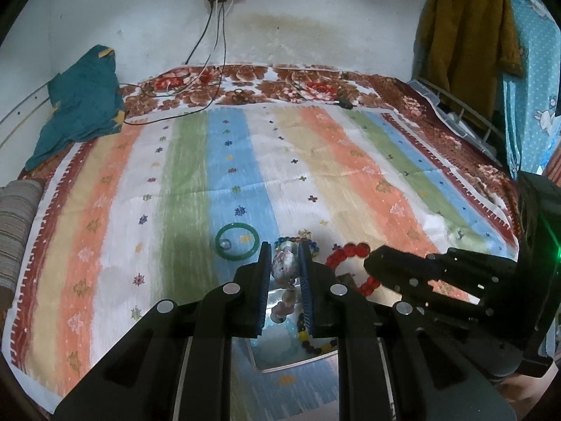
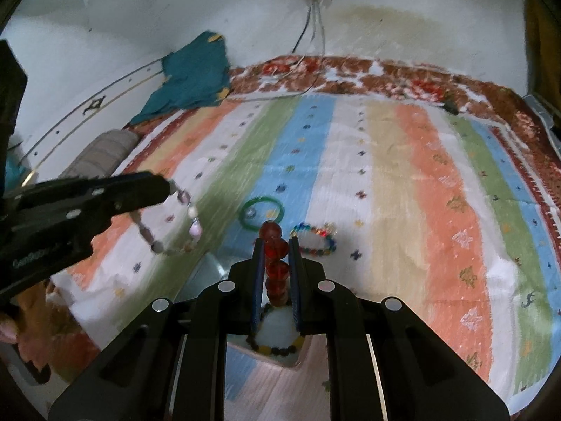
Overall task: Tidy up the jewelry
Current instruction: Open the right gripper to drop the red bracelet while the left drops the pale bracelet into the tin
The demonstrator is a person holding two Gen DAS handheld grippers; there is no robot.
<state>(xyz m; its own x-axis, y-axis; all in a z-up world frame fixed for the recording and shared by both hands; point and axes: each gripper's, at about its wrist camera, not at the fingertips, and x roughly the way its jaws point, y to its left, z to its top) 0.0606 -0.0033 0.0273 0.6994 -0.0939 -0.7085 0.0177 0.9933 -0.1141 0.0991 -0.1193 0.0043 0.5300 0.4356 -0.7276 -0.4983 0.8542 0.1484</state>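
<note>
The left tongs (image 1: 284, 263) grip a pale pink-and-grey bead bracelet (image 1: 283, 266), lifted above the bed (image 1: 196, 161). The right tongs (image 2: 277, 256) grip a red bead bracelet (image 2: 275, 259). A green bangle (image 2: 261, 214) and a multicoloured bracelet (image 2: 313, 240) lie on the striped bedspread ahead.

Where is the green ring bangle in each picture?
Left wrist view: the green bangle lies flat on the blue stripe, just beyond and left of the left gripper fingers.
Right wrist view: the green bangle lies on the blue stripe, just beyond and slightly left of the right gripper fingers.
Shared landmark: the colourful bead bracelet lying to its right.
</note>
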